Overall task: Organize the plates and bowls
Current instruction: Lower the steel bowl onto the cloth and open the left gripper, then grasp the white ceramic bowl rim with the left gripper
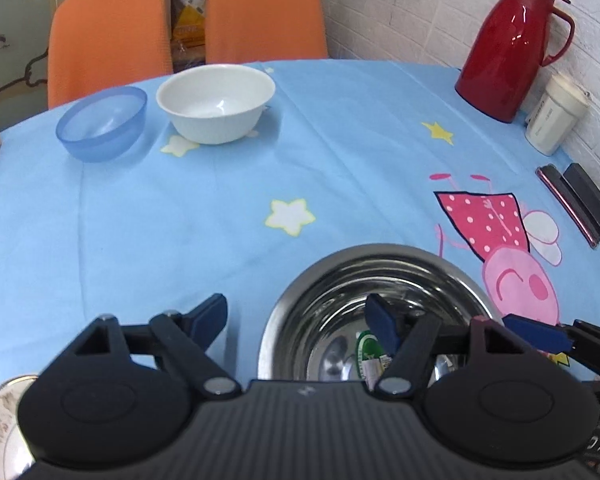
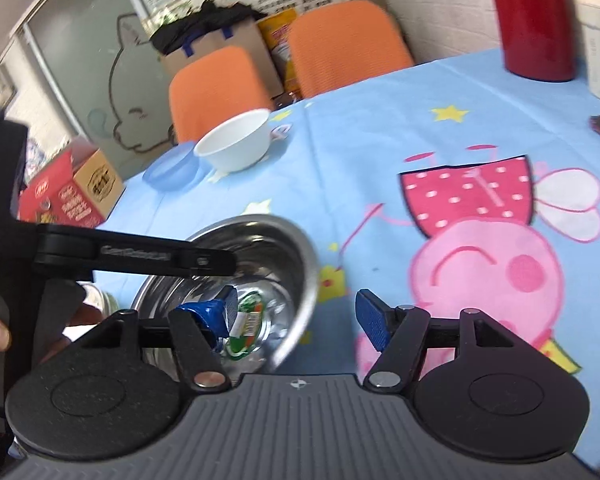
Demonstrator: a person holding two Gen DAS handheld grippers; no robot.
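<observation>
A steel bowl (image 1: pixel 376 312) stands near the tabletop's near edge with a green-labelled wrapper (image 2: pixel 247 322) in its bottom; both claws are spread wide, the left gripper (image 1: pixel 298 320) straddling the bowl's left rim and the right gripper (image 2: pixel 296 312) its right rim, one finger of each inside, pinching nothing. Toward the far edge a white bowl (image 1: pixel 217 102) and a blue translucent bowl (image 1: pixel 102 122) sit side by side, both empty. The blue cartoon tablecloth (image 1: pixel 220 208) also carries a red thermos (image 1: pixel 510 46) at the far right corner by the white brick wall, with two orange chairs (image 1: pixel 266 16) behind.
</observation>
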